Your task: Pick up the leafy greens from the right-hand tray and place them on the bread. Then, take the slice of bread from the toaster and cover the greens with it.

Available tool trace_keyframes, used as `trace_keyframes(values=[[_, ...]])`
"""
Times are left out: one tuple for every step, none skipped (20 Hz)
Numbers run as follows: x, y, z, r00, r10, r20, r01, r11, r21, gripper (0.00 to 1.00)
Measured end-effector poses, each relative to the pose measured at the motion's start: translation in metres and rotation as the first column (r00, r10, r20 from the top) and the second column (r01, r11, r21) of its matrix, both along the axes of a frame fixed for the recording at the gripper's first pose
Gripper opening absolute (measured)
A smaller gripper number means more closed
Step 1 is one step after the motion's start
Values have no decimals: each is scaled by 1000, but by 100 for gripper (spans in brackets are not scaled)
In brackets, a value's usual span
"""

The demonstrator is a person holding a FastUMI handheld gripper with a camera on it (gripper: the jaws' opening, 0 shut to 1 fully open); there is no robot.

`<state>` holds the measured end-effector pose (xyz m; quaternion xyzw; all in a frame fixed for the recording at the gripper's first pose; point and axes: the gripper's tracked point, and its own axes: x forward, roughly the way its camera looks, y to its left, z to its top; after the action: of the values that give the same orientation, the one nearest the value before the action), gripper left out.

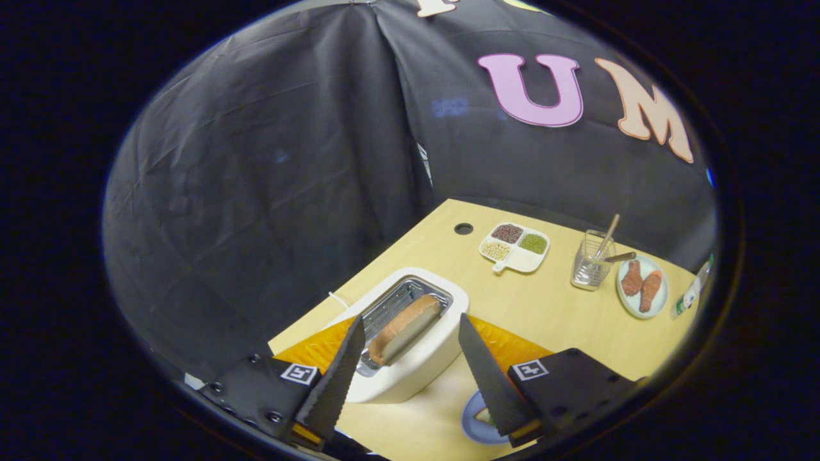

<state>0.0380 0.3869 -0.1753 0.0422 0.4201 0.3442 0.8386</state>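
Gripper (410,346) spread wide, holding nothing, fingers straddling the white toaster (410,365) from above; bread slice (405,328) stands in the toaster slot between the fingers, untouched. Blue plate (473,426) partly hidden behind the right finger, its contents unclear. Beyond on the wooden table (551,314): divided dish (516,246) of beans, glass cup (590,262) with utensils, plate of meat (642,287)

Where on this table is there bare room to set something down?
Bare wood lies between the toaster and the divided dish, and below the glass and meat plate. It is crowded around the open gripper, astride the toaster's bread.
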Motion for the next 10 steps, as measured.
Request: trace_keyframes(values=[[5, 2, -2, 1000, -9, -2, 9, 1000, 0, 95], [8, 6, -7, 1000, -13, -17, 13, 1000, 2, 95], [8, 10, -12, 999, -15, -32, 15, 1000, 7, 95], [10, 12, -17, 999, -21, -44, 21, 1000, 4, 94], [13, 12, -20, 999, -24, -43, 23, 1000, -2, 94], [20, 16, -27, 999, -29, -40, 28, 1000, -11, 94], [16, 17, -27, 998, -28, -55, 27, 1000, -9, 89], [14, 20, -27, 997, -28, -72, 27, 1000, -2, 84], [14, 24, -30, 996, -34, -82, 34, 999, 1, 79], [15, 26, -30, 995, -34, -93, 35, 999, 9, 71]])
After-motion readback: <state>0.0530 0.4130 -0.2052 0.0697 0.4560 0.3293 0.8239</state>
